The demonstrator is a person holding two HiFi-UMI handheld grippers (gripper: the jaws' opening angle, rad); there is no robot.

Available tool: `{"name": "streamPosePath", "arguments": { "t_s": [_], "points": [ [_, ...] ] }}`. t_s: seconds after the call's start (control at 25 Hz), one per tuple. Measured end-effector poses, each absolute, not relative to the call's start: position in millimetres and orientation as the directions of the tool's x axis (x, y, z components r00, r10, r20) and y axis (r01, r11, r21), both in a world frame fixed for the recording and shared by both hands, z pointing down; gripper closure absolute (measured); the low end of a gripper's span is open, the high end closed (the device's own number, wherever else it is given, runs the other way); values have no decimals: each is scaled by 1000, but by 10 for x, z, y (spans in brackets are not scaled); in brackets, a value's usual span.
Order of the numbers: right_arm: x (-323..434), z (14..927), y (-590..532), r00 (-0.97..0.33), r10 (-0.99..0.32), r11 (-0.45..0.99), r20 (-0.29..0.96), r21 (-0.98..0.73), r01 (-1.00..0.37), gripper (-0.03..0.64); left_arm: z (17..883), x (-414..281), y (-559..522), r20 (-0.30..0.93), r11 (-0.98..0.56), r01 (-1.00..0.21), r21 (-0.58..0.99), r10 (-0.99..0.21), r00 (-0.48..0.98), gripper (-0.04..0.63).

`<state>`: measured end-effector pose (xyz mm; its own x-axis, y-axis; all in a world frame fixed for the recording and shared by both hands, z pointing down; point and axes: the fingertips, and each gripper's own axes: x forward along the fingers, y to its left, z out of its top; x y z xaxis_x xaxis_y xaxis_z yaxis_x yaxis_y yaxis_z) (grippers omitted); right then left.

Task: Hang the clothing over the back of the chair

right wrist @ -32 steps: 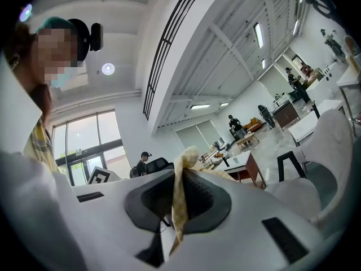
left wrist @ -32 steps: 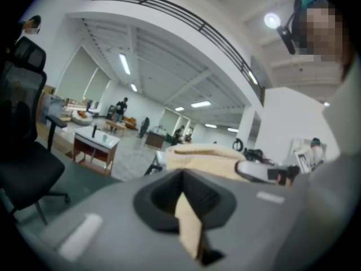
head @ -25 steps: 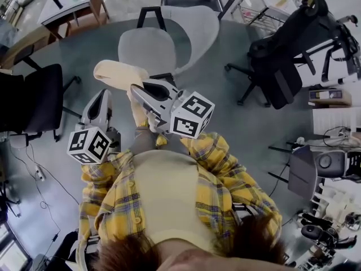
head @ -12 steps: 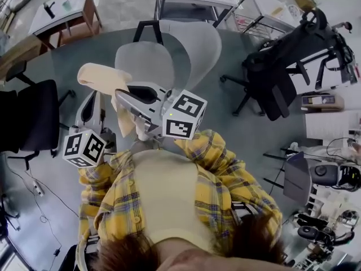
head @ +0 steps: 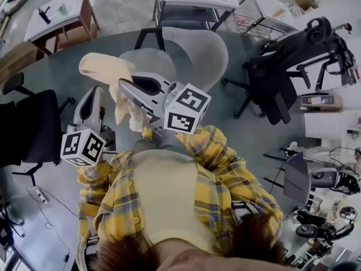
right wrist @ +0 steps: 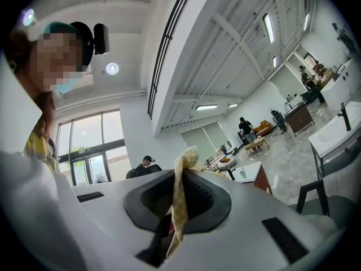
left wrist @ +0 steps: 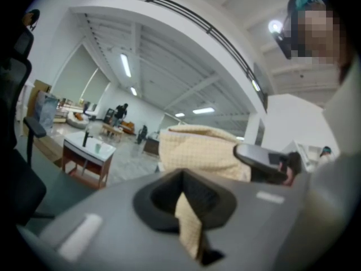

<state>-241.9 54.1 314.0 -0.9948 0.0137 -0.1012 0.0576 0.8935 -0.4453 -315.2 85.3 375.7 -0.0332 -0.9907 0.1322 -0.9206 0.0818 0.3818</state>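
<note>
cream cloth [head: 104,69] hung bunched just beside the grey chair [head: 194,47] in the head view, held up by the left gripper [head: 94,92] and right gripper [head: 123,84]. in the left gripper view the jaws were pinched together on a fold of it. in the right gripper view the jaws clamped a thin strip.

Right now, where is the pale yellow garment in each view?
Head view: garment upper left of centre, before the grey chair.
Left gripper view: centre, bulk ahead, a fold pinched in the jaws.
Right gripper view: low centre, a strip pinched in the jaws.
Shared landmark: the white-topped wooden table.
</note>
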Motion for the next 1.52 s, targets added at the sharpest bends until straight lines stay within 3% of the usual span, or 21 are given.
{"name": "streamPosePath", "arguments": {
  "t_s": [0.52,1.52],
  "points": [
    [-2243,3359,-300,-988,-139,879,-63,-468,-93,584,3908,-2943,131,168,-24,-923,385,-981,95,591],
    [-979,3406,-2042,-966,-245,860,-81,-478,-178,584,3934,-1742,-1477,193,-83,-929,359,-968,161,591]
  ]
}}
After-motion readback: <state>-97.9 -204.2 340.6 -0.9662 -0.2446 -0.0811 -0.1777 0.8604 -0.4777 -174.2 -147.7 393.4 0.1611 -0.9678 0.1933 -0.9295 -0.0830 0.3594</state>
